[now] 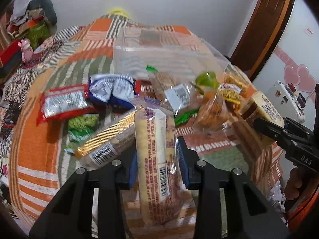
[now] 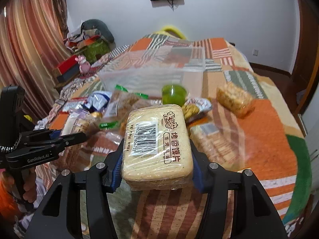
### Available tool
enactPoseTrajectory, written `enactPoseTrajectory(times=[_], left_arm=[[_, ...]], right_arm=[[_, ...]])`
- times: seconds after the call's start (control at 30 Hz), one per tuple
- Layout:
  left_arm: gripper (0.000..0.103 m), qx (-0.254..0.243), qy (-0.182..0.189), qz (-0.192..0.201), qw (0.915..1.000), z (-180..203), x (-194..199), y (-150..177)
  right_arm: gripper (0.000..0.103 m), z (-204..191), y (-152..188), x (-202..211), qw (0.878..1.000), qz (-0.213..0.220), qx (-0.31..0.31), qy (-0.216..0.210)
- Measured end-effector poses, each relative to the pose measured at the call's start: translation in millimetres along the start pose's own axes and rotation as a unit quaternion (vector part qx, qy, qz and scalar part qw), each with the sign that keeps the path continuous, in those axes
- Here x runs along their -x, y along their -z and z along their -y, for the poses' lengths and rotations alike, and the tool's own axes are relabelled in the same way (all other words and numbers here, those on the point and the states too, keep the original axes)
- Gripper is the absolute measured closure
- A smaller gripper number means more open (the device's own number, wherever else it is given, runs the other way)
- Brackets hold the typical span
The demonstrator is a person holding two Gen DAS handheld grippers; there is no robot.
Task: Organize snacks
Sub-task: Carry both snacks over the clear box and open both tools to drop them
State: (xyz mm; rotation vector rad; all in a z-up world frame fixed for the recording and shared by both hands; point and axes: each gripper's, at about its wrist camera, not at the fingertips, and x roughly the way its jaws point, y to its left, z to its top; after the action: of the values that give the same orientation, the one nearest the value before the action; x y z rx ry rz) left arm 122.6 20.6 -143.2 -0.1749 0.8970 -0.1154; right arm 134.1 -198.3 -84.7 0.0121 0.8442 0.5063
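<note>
My left gripper (image 1: 158,156) is shut on a long cracker pack (image 1: 153,149) in clear wrap, held lengthwise between the blue pads above the blanket. My right gripper (image 2: 157,162) is shut on a flat pack of baked bread slices (image 2: 157,139) with a barcode label. From the left wrist view that right gripper (image 1: 265,127) shows at the right edge with its pack (image 1: 261,107). The left gripper (image 2: 75,137) shows at the left of the right wrist view. Beyond both stands a clear plastic box (image 1: 169,59) (image 2: 147,75), with loose snacks heaped in front.
The heap holds a red pack (image 1: 63,103), a blue-white pack (image 1: 111,89), a gold-edged cracker pack (image 1: 105,141) and a green jelly cup (image 2: 173,95). A puffed-snack bag (image 2: 233,99) lies apart on the orange patterned blanket (image 2: 265,135). Boxes and clothes (image 2: 87,45) pile up at the far left.
</note>
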Motion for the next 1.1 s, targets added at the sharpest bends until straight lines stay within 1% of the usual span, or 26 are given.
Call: enactPoseTrajectory(times=[0.17,0.3,0.53,0.83,1.1], left_arm=[[0.068,-0.004,-0.002,0.036,0.9993,0.2,18.6,-19.6],[0.068,-0.009,-0.003,0.068,0.9977,0.9,30.3,-41.3],[0.068,-0.018,-0.009,0.1,0.9948,2.4,30.0,-78.3],[0.068,-0.028,-0.009,0.12,0.9923,4.9,14.6,-121.2],[0.068,-0.028,-0.015,0.118,0.9925,-2.1,-12.8,-156.4]], right_arm=[[0.051,-3.4,-10.8,2.6,1.0,0.014,0.005,0.0],[0.051,-4.2,-25.1,4.8,0.999,0.036,0.006,0.003],[0.051,-2.9,-55.5,2.0,0.997,0.071,0.009,0.017],[0.051,2.8,-89.8,-18.4,0.995,0.092,0.005,0.034],[0.051,10.7,-114.0,-48.1,0.995,0.088,0.005,0.052]])
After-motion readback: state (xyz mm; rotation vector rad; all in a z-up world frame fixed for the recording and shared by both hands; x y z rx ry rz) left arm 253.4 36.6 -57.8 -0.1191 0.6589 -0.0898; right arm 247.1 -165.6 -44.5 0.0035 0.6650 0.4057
